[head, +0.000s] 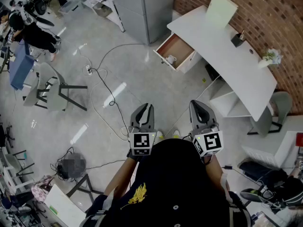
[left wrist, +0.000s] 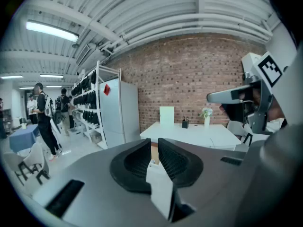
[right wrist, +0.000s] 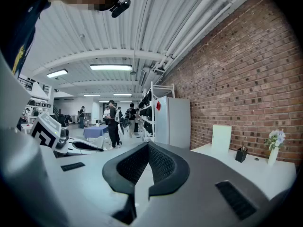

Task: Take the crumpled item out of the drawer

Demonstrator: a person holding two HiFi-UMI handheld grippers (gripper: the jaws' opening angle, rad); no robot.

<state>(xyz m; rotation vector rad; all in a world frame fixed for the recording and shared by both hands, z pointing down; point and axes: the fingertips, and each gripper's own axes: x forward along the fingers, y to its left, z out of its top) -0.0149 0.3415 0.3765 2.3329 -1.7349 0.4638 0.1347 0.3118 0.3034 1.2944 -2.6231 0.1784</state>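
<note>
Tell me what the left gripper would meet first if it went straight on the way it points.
Probably the open drawer of the white desk: its brown inside shows in the narrow gap between the jaws of the left gripper. Only floor seems to lie before it, though depth is unclear.

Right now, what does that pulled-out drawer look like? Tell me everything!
The white drawer with a brown wooden-looking inside stands pulled out from the end of the long white desk, beside the tall grey cabinet. It is shallow and rectangular. One small white crumpled item lies near its front wall.
</note>
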